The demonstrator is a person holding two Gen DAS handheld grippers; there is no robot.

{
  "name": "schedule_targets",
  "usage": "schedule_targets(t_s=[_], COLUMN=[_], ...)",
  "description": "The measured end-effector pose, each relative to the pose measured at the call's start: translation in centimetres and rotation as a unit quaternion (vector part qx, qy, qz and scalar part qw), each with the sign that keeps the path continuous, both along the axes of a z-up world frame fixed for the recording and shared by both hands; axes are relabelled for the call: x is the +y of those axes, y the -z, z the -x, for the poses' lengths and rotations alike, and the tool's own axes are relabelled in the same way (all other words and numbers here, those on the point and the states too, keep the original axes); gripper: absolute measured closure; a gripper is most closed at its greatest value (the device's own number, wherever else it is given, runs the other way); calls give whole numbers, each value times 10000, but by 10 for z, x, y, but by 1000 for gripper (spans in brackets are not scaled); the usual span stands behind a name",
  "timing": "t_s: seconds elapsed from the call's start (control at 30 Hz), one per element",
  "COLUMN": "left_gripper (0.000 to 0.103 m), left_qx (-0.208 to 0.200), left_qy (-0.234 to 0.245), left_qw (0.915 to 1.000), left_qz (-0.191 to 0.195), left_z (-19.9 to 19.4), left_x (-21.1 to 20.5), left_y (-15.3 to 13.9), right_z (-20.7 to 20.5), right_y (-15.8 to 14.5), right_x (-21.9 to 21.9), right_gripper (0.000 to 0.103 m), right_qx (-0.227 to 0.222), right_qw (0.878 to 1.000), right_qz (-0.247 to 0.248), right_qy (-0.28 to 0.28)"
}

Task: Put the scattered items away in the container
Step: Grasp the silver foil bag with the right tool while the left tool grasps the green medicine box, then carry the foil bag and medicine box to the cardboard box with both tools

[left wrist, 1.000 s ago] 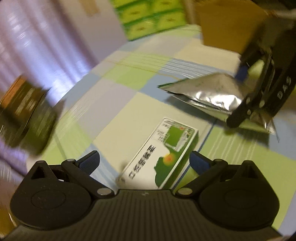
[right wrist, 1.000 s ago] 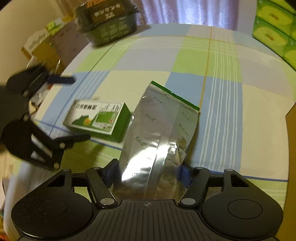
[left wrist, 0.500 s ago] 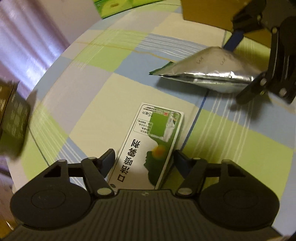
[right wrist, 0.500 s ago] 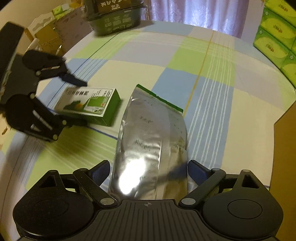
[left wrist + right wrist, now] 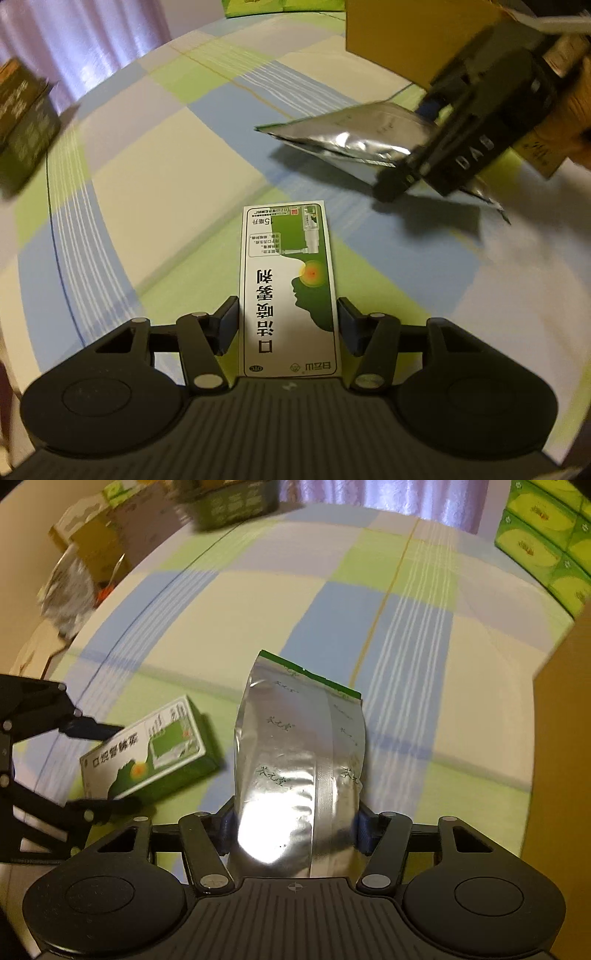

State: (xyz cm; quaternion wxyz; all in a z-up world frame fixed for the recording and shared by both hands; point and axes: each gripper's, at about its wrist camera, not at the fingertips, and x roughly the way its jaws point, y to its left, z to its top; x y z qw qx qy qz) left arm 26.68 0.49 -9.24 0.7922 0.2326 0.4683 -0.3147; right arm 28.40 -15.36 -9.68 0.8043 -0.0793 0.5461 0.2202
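A green and white carton (image 5: 288,280) with printed characters lies lengthwise between my left gripper's (image 5: 288,326) pads, which press both its long sides. In the right wrist view the carton (image 5: 147,753) is tilted, one end off the checked cloth, with the left gripper (image 5: 118,768) shut on it. A silver foil pouch (image 5: 299,768) with a green top edge is held in my right gripper (image 5: 295,830). In the left wrist view the pouch (image 5: 351,136) hangs above its shadow, with the right gripper (image 5: 410,147) on its near end.
A brown cardboard box (image 5: 406,37) stands at the far right of the table (image 5: 561,738). A dark green box (image 5: 22,122) sits at the table's far edge. Green tissue packs (image 5: 535,542) are stacked behind. A hand (image 5: 576,110) holds the right gripper.
The left jaws closed from wide open onto the carton, which turned lengthwise and tipped up. The right jaws narrowed onto the pouch, which now hangs above the cloth.
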Motion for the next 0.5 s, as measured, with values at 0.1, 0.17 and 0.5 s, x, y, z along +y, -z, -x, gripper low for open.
schedule_targets(t_s=[0.1, 0.17, 0.5], left_gripper=[52, 52, 45], left_qx=[-4, -83, -207], left_qy=[-248, -392, -963], left_qw=[9996, 9991, 9941], left_qz=[127, 132, 445], left_z=[37, 61, 135], left_x=[-6, -11, -39], left_y=[-2, -2, -9], right_z=[40, 65, 156], right_y=[0, -1, -7], right_x=[-16, -28, -54], right_gripper=[41, 41, 41], right_qx=[5, 34, -87], right_qw=[10000, 10000, 9996], right_qz=[75, 32, -41], right_qy=[-10, 48, 279])
